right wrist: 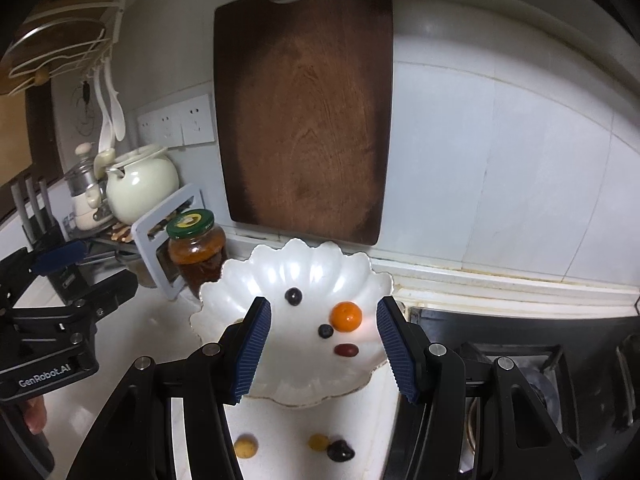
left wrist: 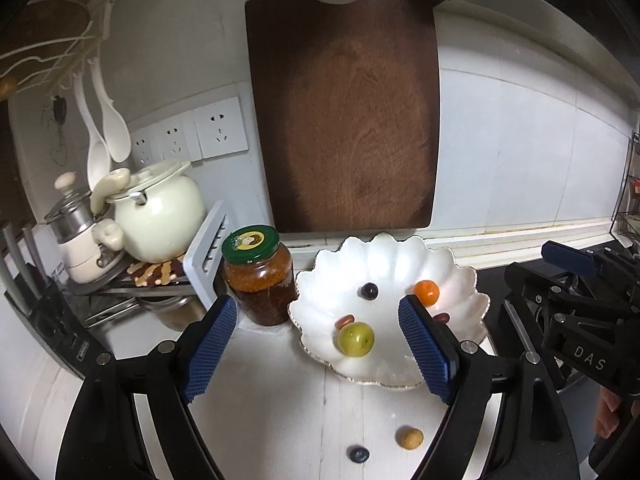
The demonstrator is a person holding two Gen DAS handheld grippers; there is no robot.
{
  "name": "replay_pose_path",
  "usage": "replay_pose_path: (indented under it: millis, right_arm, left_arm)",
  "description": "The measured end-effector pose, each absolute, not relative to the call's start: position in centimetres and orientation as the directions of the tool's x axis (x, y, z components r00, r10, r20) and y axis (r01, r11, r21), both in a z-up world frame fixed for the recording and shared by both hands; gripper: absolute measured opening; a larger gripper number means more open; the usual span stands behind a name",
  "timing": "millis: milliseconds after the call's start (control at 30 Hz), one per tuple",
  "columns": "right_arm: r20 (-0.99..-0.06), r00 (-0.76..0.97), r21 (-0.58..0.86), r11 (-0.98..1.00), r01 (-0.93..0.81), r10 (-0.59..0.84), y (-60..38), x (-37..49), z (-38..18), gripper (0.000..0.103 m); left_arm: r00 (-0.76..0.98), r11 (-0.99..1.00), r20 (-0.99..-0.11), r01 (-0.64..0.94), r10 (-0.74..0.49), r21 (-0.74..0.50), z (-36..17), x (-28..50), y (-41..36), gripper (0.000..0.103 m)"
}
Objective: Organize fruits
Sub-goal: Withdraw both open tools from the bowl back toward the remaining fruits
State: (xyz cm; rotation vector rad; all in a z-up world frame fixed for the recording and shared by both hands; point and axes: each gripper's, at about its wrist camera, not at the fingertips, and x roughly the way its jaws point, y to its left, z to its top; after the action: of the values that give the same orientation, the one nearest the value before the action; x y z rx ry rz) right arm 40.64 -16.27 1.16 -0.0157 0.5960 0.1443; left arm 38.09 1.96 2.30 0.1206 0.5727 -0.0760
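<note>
We look along two hand-held grippers at a white kitchen counter [left wrist: 280, 400]. A scalloped white dish [left wrist: 460, 280] sits at the far side of it, against the tiled wall, with a dark wooden cutting board [left wrist: 344, 120] standing upright behind it.

Our left gripper [left wrist: 320, 344] hangs above the near edge of the dish with its blue-padded jaws spread wide and nothing between them. Our right gripper [right wrist: 324, 348] is just beside it on the right, also over the dish; its jaws stand apart and hold nothing.

Inside the dish we see a small orange [right wrist: 346, 316] on the right, a dark grape [right wrist: 293, 296] toward the far side, a blueberry [right wrist: 325, 331] and a reddish date [right wrist: 346, 350] near the orange, and a yellow-green round fruit [left wrist: 356, 339] at the near left with another reddish date [left wrist: 345, 321] touching it.

Some fruit lies loose on the counter, nearer to us than the dish: a tan round fruit [right wrist: 245, 447] on the left, a small yellow fruit [right wrist: 319, 442] touching a dark wrinkled fruit [right wrist: 340, 451] on the right, and, in the left view, a second blueberry [left wrist: 359, 454].

Left of the dish stands a green-lidded jar [left wrist: 260, 276] of amber preserve, then a rack holding a cream pot [left wrist: 160, 216]. A black gas hob [right wrist: 520, 340] lies to the right.
</note>
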Motion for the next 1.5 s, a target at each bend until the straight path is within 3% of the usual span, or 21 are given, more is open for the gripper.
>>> replay_pose_path:
  millis: [567, 1500]
  right_arm:
    - [-0.531, 0.831, 0.006, 0.982, -0.189, 0.163, -15.3, 34.9, 0.2, 0.056]
    - [-0.636, 0.720, 0.000, 0.933, -0.360, 0.277, -11.0, 32.8, -6.5, 0.056]
  left_arm:
    - [0.840, 0.985, -0.542, 0.105, -0.016, 0.134, 0.7, 32.3, 2.7, 0.085]
    - [0.779, 0.974, -0.616, 0.211, -0.118, 0.080, -6.4, 29.9, 4.4, 0.079]
